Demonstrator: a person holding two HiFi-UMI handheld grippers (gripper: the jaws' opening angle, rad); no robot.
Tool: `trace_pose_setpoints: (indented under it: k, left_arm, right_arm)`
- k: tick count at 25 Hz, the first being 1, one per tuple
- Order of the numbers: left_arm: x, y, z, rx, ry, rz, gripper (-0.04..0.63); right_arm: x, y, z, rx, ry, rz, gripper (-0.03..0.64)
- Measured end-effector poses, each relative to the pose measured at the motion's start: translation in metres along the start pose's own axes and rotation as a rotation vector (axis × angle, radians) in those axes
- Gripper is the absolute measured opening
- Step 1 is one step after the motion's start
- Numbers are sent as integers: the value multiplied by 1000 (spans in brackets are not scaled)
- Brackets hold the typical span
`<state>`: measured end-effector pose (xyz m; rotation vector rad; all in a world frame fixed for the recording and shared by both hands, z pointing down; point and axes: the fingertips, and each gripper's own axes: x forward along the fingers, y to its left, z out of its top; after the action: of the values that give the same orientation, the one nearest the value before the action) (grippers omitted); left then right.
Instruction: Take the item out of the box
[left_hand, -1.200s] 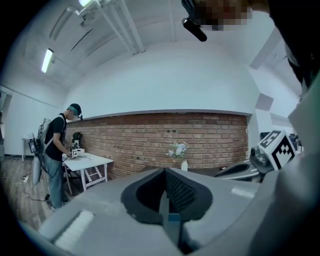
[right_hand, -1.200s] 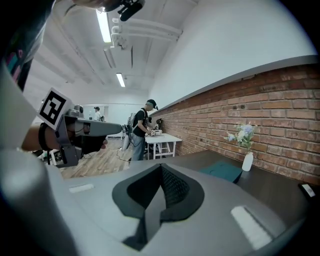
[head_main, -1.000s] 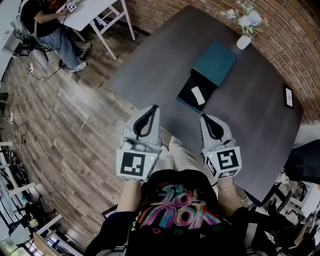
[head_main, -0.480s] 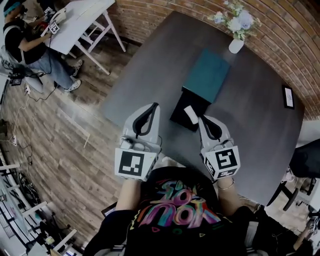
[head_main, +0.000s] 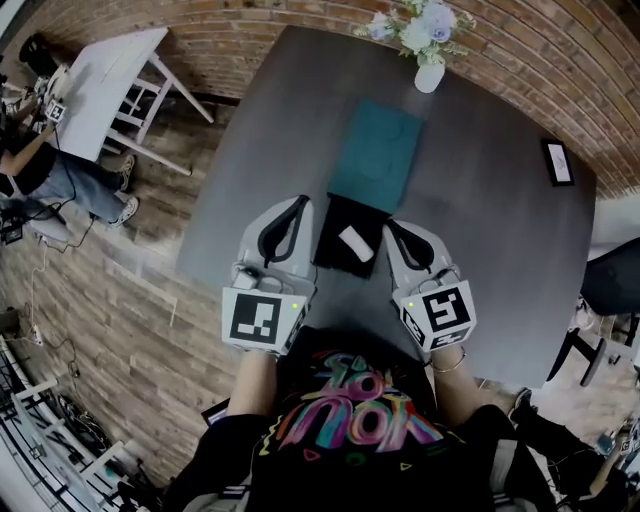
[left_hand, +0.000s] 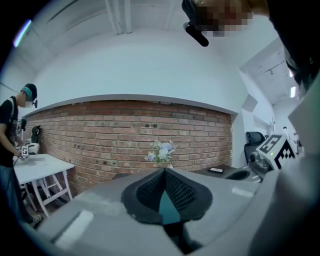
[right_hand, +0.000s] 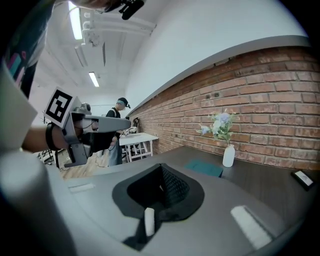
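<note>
The left hand-held gripper (head_main: 298, 203) and right hand-held gripper (head_main: 391, 226) are flanking the box (head_main: 334, 228), jaws together, holding nothing; reaching in unopened is risking shoving the item (head_main: 355, 243) aside.

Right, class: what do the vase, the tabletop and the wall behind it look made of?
Vase: probably glazed ceramic, plain white and smooth.
Tabletop: dark grey, matte, maybe painted wood or laminate; no grain shows.
Wall: bare red brick, mortar lines visible.

The left gripper (head_main: 296, 206), lower middle-left of the head view, points up-frame, jaws closed and empty. The right gripper (head_main: 392, 228), lower middle-right, is likewise closed, and their tips converge slightly.
</note>
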<state>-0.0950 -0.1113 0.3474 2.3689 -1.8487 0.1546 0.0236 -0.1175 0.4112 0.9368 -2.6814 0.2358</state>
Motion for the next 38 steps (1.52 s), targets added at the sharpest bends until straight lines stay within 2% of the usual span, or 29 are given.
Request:
trace_pose_setpoints:
  k: [9, 18, 22, 29, 38]
  left_arm:
    - [31, -6, 13, 22, 1, -110, 2]
    - [36, -6, 20, 51, 2, -243, 2]
    - [36, -5, 24, 48, -9, -283, 2]
    - [42, -3, 31, 32, -33, -316, 2]
    - [49, -1, 26, 13, -28, -322, 2]
  right_arm:
    - [1, -9, 5, 36, -7, -67, 0]
    - [-1, -3, 9, 102, -27, -191, 0]
    - [2, 3, 6, 99, -15, -214, 0]
    - [3, 13, 5, 93, 5, -214, 0]
    - [6, 7, -10, 85, 58, -221, 0]
